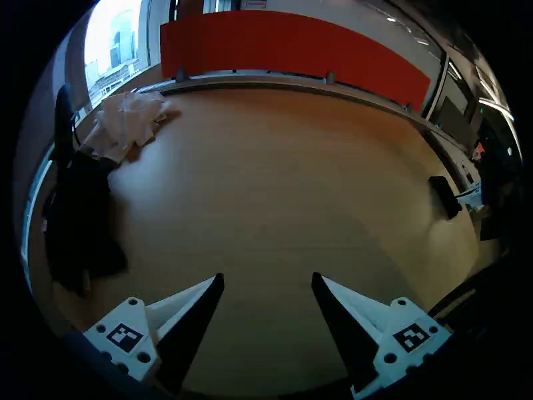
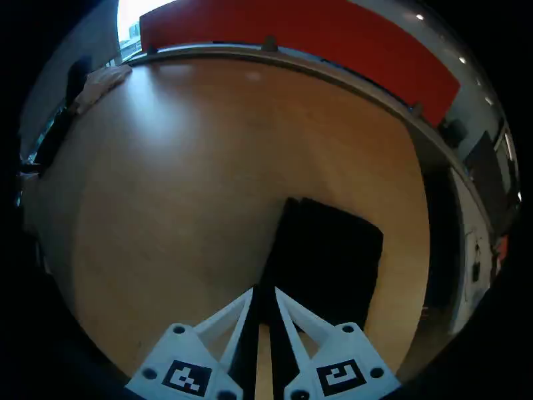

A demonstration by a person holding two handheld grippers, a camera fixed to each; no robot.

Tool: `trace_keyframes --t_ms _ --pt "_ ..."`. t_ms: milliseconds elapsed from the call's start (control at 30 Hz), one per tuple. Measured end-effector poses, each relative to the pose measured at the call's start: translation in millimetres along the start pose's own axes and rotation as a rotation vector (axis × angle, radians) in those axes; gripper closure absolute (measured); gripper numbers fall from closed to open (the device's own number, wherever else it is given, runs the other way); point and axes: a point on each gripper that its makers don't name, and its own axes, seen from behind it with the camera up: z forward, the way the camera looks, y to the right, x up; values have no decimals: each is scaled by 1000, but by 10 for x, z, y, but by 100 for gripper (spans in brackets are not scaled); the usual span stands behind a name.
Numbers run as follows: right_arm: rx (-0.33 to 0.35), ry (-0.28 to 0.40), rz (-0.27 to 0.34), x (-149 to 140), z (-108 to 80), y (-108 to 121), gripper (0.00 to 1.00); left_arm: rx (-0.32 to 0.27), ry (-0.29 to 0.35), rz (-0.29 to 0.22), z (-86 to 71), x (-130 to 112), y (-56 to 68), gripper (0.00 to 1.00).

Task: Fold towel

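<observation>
On the wooden table, at twelve o'clock from the right gripper, the black towel is lying part-folded, its near edge seemingly being pinched by clenched jaws, left gripper hanging released, next fold likely needing both.

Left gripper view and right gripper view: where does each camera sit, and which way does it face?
Left gripper view: on the left hand-held gripper, facing over its open fingers across the wooden table toward the red partition.
Right gripper view: on the right hand-held gripper, tilted down at the black towel its fingers pinch.
Shared: table, partition, pale crumpled cloth.
</observation>
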Motion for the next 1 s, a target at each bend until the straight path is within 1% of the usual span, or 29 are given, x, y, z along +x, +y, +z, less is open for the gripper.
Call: trace_keyframes --t_ms 200,267,333,433,467,600,667,733,800,867,933,1000 --pt "6 -5 2 -34 5 -9 84 3 0 -2 4 5 -12 2" --pt "10 -6 3 -38 1 -14 74 3 -1 -2 9 5 -13 2" --pt "11 -10 1 -56 -5 -17 60 2 -1 -2 12 6 -11 2" --pt "13 -16 -2 -83 -11 -21 45 2 -1 -3 14 11 -7 2" --pt "14 -18 -4 -91 -12 -22 41 2 0 -3 14 13 -6 2" --pt "3 -16 -5 -90 -15 1 28 2 0 -3 16 14 -6 2" --pt "0 -13 -4 -87 -17 9 19 1 1 -3 17 16 -8 2" --pt "-5 -12 -2 -84 -17 19 15 1 2 -2 18 22 -6 2" --pt "-9 -10 -1 -80 -18 25 13 1 3 -2 18 27 -4 2" --pt "-11 -9 1 -75 -17 27 6 0 4 -2 16 32 -1 2" --pt "-11 -8 3 -68 -20 22 3 0 5 -2 13 33 -4 2" --pt "-10 -5 5 -61 -25 17 3 0 6 -2 10 35 -7 2"
